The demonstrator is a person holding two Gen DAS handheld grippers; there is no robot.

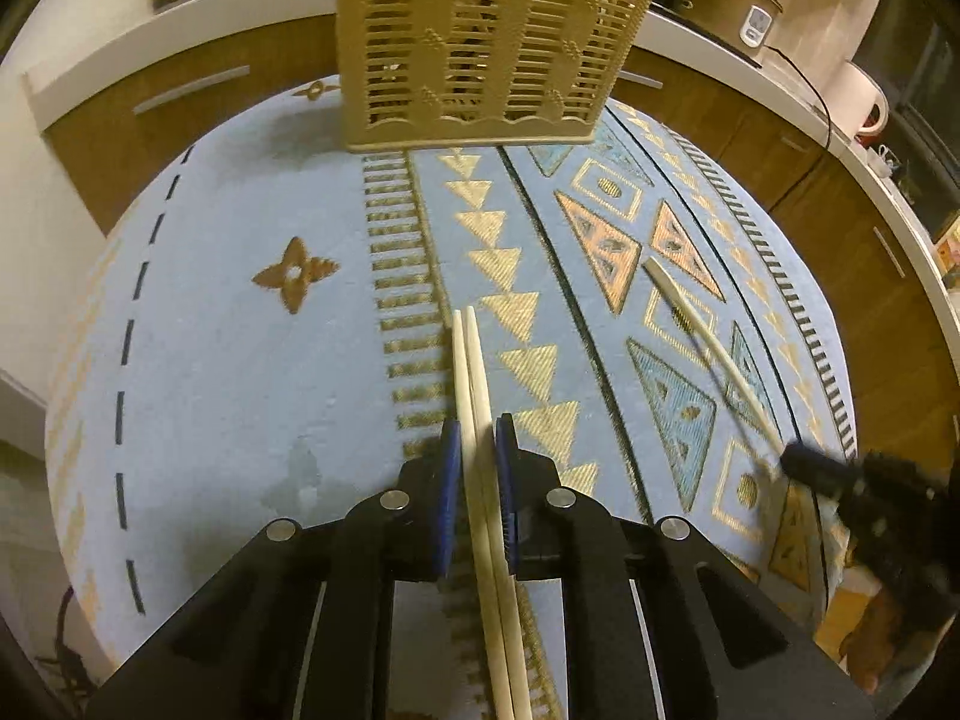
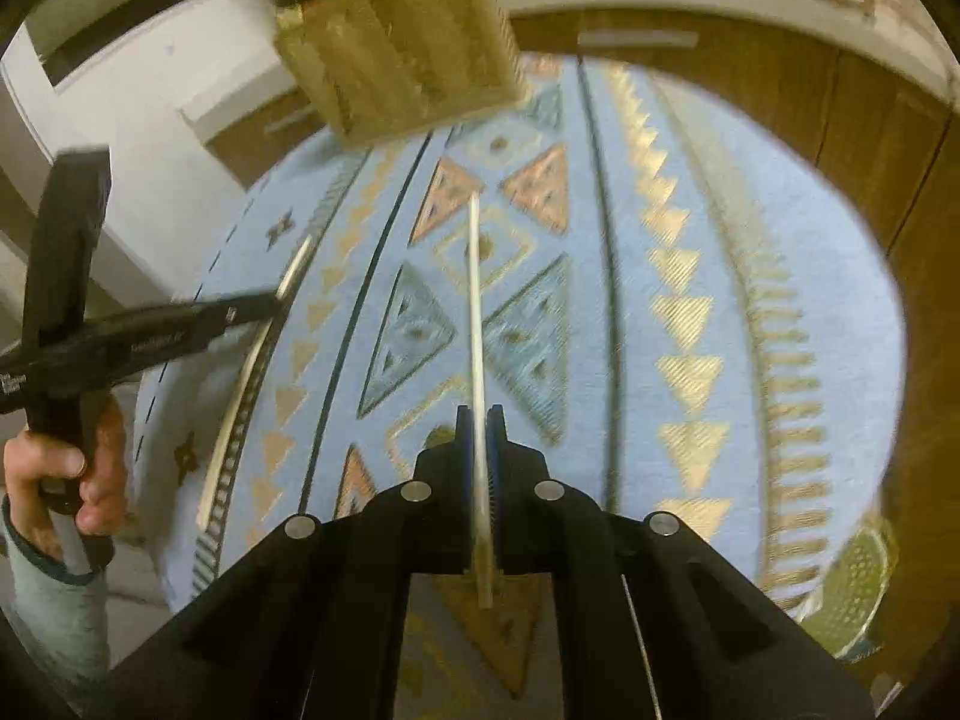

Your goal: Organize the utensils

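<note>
Pale chopsticks (image 1: 474, 396) pointing toward holder (image 1: 480, 48)

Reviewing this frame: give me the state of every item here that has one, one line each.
left gripper: shut on a pair of chopsticks, lengthwise between the pads.
pair of chopsticks: side by side, held, tips toward the basket.
right gripper: shut on a single chopstick.
single chopstick: held, pointing forward over the cloth.
slatted utensil basket: upright at the table's far edge; contents unclear.
patterned tablecloth: spread flat.

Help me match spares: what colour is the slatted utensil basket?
Tan-beige, seen best in the left wrist view: utensil basket.
</note>
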